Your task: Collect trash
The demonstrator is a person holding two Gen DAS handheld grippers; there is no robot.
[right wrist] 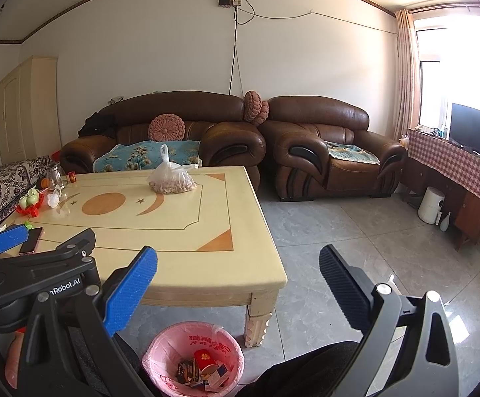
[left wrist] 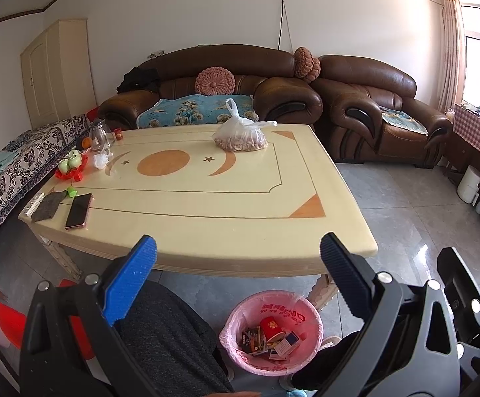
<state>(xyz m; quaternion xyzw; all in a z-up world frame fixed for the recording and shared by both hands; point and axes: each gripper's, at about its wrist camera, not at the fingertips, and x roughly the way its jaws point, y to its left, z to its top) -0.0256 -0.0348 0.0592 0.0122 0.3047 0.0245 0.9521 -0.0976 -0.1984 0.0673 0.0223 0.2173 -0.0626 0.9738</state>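
At the bottom of both views, the left gripper (left wrist: 238, 251) and the right gripper (right wrist: 238, 261) are spread wide with nothing between their fingers. Low in the frame sits a pink-lined bin (left wrist: 236, 357) on the floor, holding small boxes (left wrist: 284, 344) and a red cup (left wrist: 272, 328). Above it stretches the cream table (left wrist: 240, 231); a phone (left wrist: 78, 211) lies left, a plastic bag (left wrist: 241, 135) farther back. Brown sofas (left wrist: 273, 76) fill the upper frame.

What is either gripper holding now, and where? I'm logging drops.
Nothing: left gripper and right gripper both gape empty above the pink bin.
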